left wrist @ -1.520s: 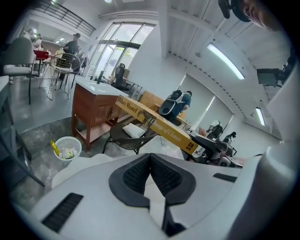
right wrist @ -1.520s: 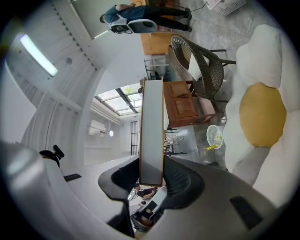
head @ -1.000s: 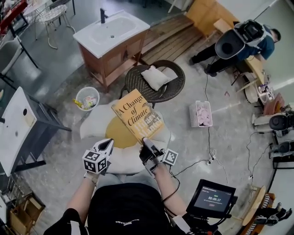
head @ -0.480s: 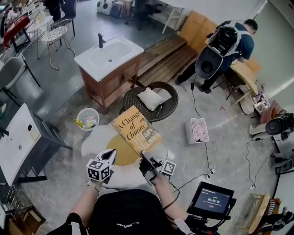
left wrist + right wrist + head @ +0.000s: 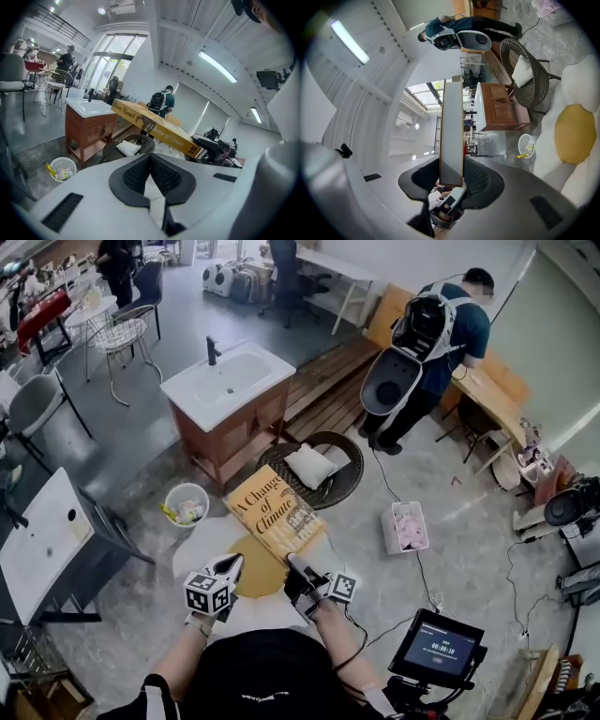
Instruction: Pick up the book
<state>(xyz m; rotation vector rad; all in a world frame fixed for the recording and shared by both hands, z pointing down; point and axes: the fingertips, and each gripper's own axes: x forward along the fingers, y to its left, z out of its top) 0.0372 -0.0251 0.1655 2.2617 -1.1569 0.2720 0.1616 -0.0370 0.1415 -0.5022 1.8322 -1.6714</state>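
The book (image 5: 277,514) has a yellow cover and is held up in the air above the egg-shaped cushion (image 5: 214,542). My right gripper (image 5: 294,564) is shut on the book's near corner. In the right gripper view the book (image 5: 452,126) stands edge-on between the two black pads (image 5: 480,180), with the gripper (image 5: 451,176) clamped on its lower end. My left gripper (image 5: 231,564) hovers just left of the book, its pads pressed together on nothing. From the left gripper view the book (image 5: 154,125) slants across ahead of the left gripper (image 5: 150,161), not touching it.
Under me lie the white cushion's yellow centre (image 5: 251,570), a wicker chair (image 5: 349,457) with a pillow, a washbasin cabinet (image 5: 225,395), a small waste basket (image 5: 186,504) and a white basket (image 5: 405,526). A person with a backpack (image 5: 427,338) stands at the back. A screen (image 5: 437,649) sits at lower right.
Both grippers have risen, the right one carrying the book up with it, so the floor looks farther off. The person at the back has moved leftward.
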